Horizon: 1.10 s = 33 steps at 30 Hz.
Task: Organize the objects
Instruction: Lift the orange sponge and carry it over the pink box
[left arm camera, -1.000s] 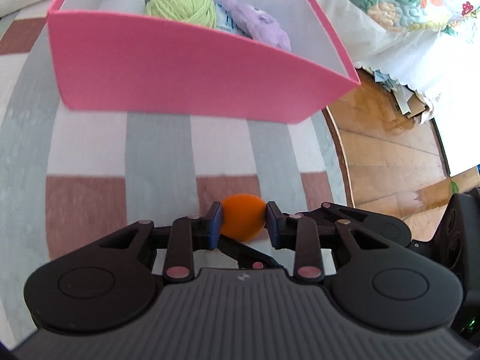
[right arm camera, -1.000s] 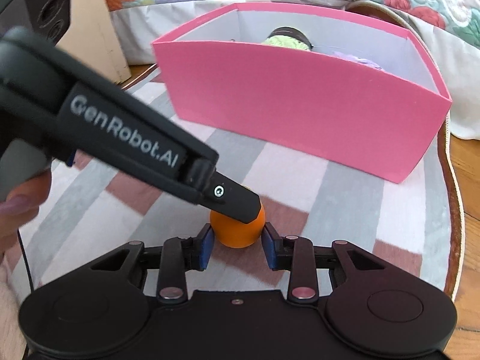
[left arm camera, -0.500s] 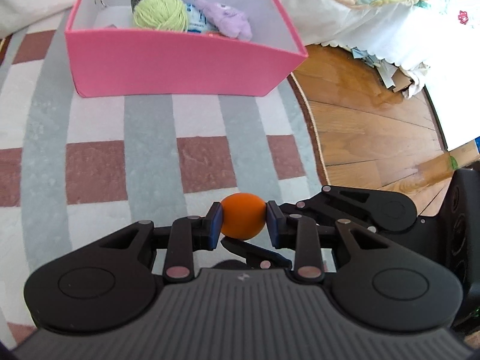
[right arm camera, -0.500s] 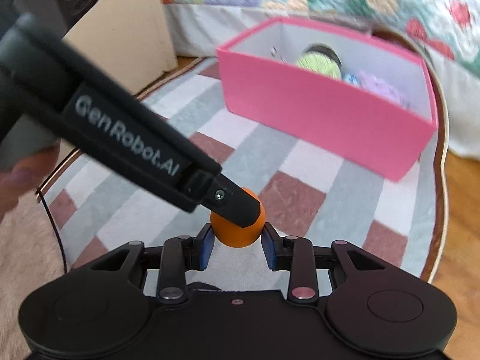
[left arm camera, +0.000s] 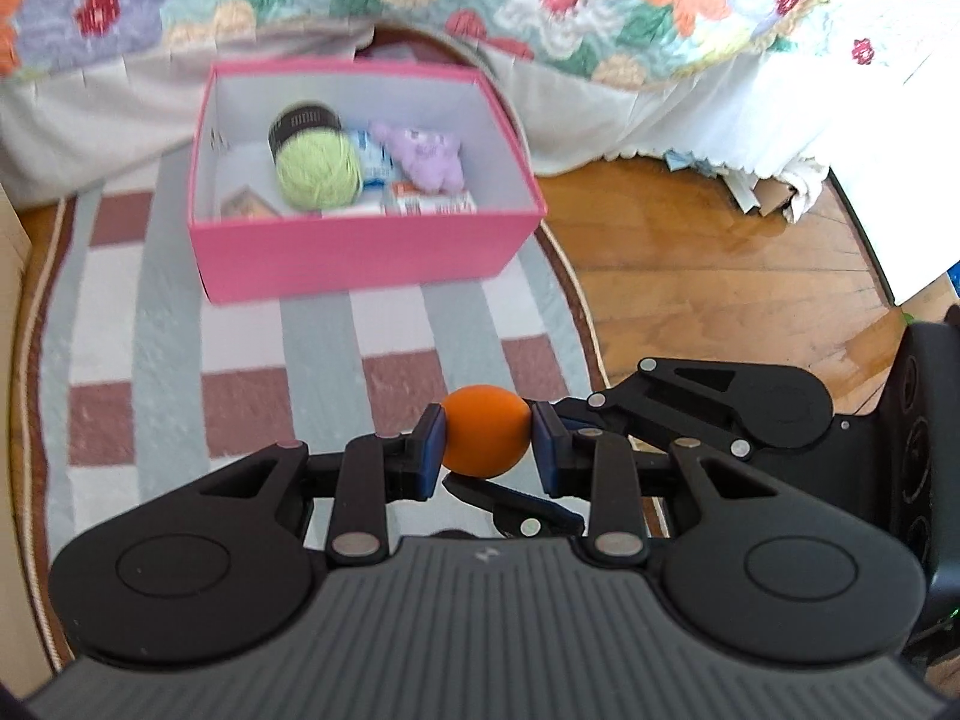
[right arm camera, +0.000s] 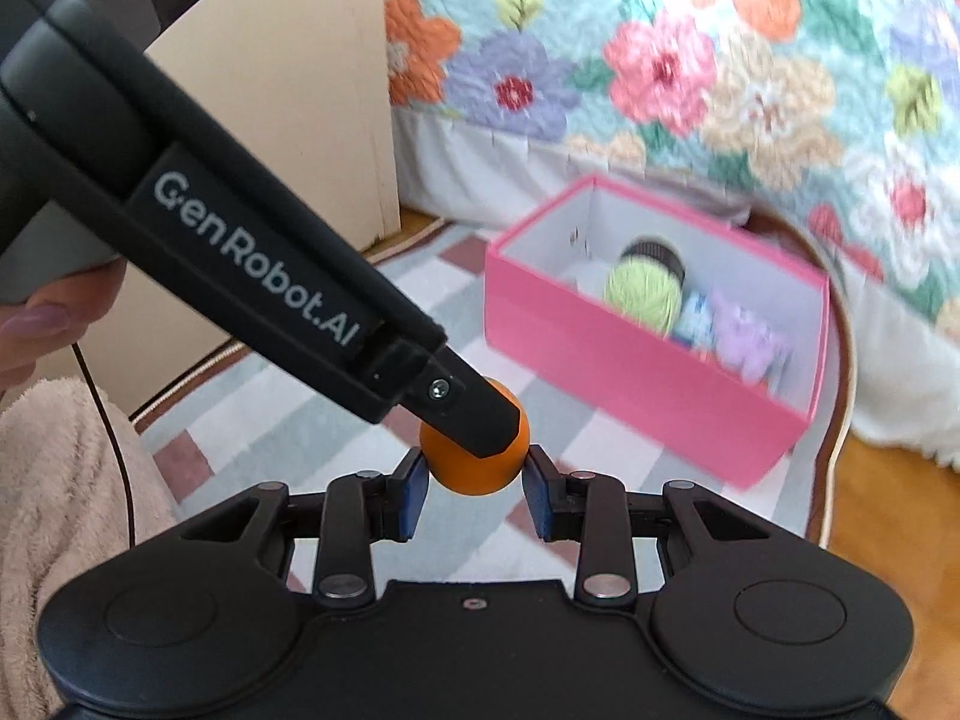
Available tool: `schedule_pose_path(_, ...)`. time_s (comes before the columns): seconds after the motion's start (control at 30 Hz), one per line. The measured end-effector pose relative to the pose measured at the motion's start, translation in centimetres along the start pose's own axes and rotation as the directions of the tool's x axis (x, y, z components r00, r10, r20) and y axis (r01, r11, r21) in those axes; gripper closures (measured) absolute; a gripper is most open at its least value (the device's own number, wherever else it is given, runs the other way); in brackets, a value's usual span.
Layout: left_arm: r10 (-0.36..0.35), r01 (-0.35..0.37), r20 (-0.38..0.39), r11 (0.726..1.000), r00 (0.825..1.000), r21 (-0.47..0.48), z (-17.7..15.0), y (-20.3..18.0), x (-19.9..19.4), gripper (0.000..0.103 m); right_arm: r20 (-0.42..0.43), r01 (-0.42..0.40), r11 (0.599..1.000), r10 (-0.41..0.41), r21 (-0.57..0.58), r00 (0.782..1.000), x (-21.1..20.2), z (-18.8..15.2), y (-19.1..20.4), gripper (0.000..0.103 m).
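A small orange ball (left arm camera: pixel 486 438) hangs in the air above the striped rug, gripped from two sides. My left gripper (left arm camera: pixel 486 445) is shut on it, blue pads pressing its left and right. My right gripper (right arm camera: pixel 474 478) also has its pads against the orange ball (right arm camera: pixel 465 476). In the right wrist view one left finger (right arm camera: pixel 468 414) covers the ball's top. In the left wrist view a right finger (left arm camera: pixel 522 510) passes under it. Beyond stands an open pink box (left arm camera: pixel 360 252) (right arm camera: pixel 630 372) holding green yarn (left arm camera: pixel 318 171), a purple plush (left arm camera: pixel 426 156) and small cartons.
A checked rug (left arm camera: pixel 240 396) lies under everything, with wooden floor (left arm camera: pixel 720 276) to its right. A bed with a floral quilt (right arm camera: pixel 660 72) stands behind the box. A beige cabinet (right arm camera: pixel 300 90), a person's thumb (right arm camera: pixel 42 324) and fluffy pink fabric (right arm camera: pixel 60 480) are at the left.
Both grippers have risen together with the orange ball between them. The pink box now looks smaller and lower, and its inside shows from above.
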<state>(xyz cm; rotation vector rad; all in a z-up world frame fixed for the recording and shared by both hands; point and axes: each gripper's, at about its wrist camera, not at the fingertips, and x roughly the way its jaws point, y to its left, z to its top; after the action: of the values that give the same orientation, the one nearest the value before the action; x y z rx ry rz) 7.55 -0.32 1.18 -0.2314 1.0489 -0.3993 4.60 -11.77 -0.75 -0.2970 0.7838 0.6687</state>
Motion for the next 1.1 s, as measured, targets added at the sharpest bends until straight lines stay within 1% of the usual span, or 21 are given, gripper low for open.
schedule_pose_path(0.1, 0.004, -0.004, 0.019, 1.000, 1.000, 0.003, 0.5, -0.2, -0.8, 0.074, -0.009, -0.002, 1.000, 0.002, -0.024, 1.000, -0.5, 1.5, 0.0, 0.064)
schedule_pose_path(0.2, 0.003, -0.003, 0.035, 1.000, 0.999, 0.003, 1.0, -0.2, -1.2, 0.074, -0.015, -0.009, 1.000, 0.008, -0.024, 1.000, -0.7, 2.5, -0.3, 0.064)
schedule_pose_path(0.3, -0.014, 0.014, 0.043, 1.000, 0.999, 0.013, 1.9, 0.1, -1.4, 0.073, -0.014, -0.003, 0.999, 0.003, -0.033, 1.000, -1.0, 3.2, -0.6, 0.064)
schedule_pose_path(0.4, -0.038, 0.037, 0.060, 0.999, 0.997, 0.014, 3.1, 0.7, -1.6, 0.073, 0.003, 0.011, 0.998, -0.011, -0.057, 1.000, -1.1, 4.0, -1.0, 0.064)
schedule_pose_path(0.47, -0.037, 0.036, 0.081, 0.999, 0.996, 0.019, 4.0, 0.9, -1.8, 0.073, 0.024, 0.014, 0.999, -0.013, -0.051, 1.000, -1.1, 4.7, -1.6, 0.064)
schedule_pose_path(0.53, -0.029, 0.027, 0.100, 0.999, 0.995, 0.025, 4.8, 1.0, -1.8, 0.073, 0.055, 0.020, 0.999, -0.018, -0.032, 0.998, -0.9, 5.2, -2.2, 0.064)
schedule_pose_path(0.63, -0.018, 0.015, 0.110, 1.000, 0.994, 0.024, 6.7, 1.4, -1.3, 0.073, 0.090, 0.025, 1.000, -0.025, 0.002, 0.996, -0.3, 6.1, -3.3, 0.064)
schedule_pose_path(0.87, -0.007, 0.006, 0.125, 1.000, 0.992, 0.012, 11.1, 2.4, 1.6, 0.072, 0.087, 0.013, 0.995, -0.022, 0.097, 0.996, 2.5, 8.6, -7.5, 0.064)
schedule_pose_path(0.93, 0.020, -0.024, 0.136, 0.999, 0.991, 0.029, 12.4, 2.8, 2.9, 0.072, 0.098, -0.030, 0.989, 0.016, 0.142, 0.995, 3.7, 9.2, -9.5, 0.063)
schedule_pose_path(1.03, 0.030, -0.034, 0.132, 0.999, 0.991, 0.027, 14.2, 3.7, 5.0, 0.072, 0.105, -0.108, 0.968, 0.085, 0.228, 0.991, 6.0, 9.8, -13.0, 0.063)
schedule_pose_path(1.1, 0.034, -0.038, 0.129, 0.999, 0.991, 0.026, 15.3, 4.4, 6.5, 0.072, 0.099, -0.119, 0.958, 0.096, 0.260, 0.990, 7.5, 10.1, -14.4, 0.063)
